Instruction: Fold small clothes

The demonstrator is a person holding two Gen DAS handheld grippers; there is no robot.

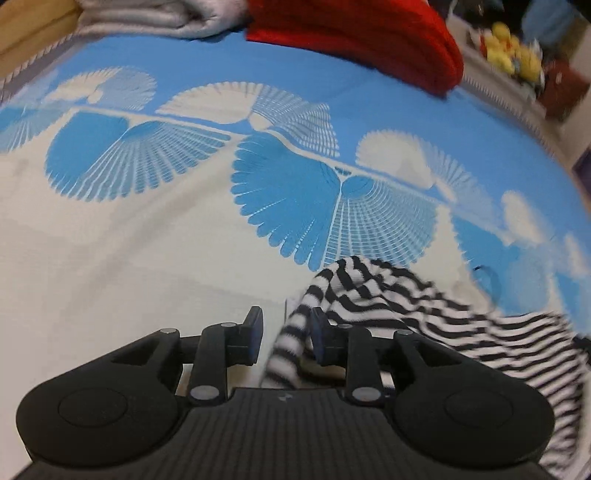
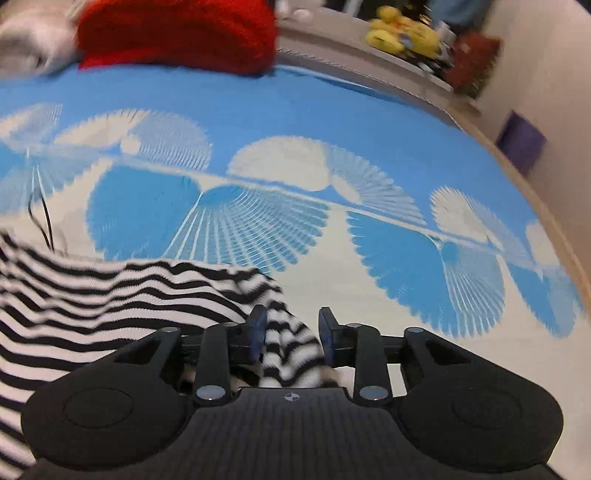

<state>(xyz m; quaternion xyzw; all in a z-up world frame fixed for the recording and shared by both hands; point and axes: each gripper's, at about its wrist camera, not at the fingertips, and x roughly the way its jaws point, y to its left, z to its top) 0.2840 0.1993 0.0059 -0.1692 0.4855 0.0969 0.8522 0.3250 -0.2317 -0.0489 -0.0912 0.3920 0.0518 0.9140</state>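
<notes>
The black-and-white striped garment [image 1: 424, 314] lies rumpled on a bed sheet [image 1: 129, 258] printed with blue and white fan shapes; in the left wrist view it spreads from the left claw [image 1: 286, 334] away to the right edge of the picture; a bunched fold of it rises between the claw's two fingers, lying against the right-hand pad, while a strip of bare sheet shows between the cloth and the left-hand pad; the jaws stand part-way apart and do not clamp the cloth.

In the right wrist view the same striped garment [image 2: 110, 295] fills the space to the left of the right claw [image 2: 291, 334]; a narrow twisted end of it runs between the fingers, close to the left-hand pad and clear of the right-hand one; these jaws too are parted by a moderate gap, loose about the fabric.

Beyond the garment, at the far end of the sheet, sits a red knitted item [image 1: 369, 37], with grey folded cloth [image 1: 147, 18] just beside it; farther off, past the sheet's edge, are blurred yellow soft toys [image 2: 402, 33].
</notes>
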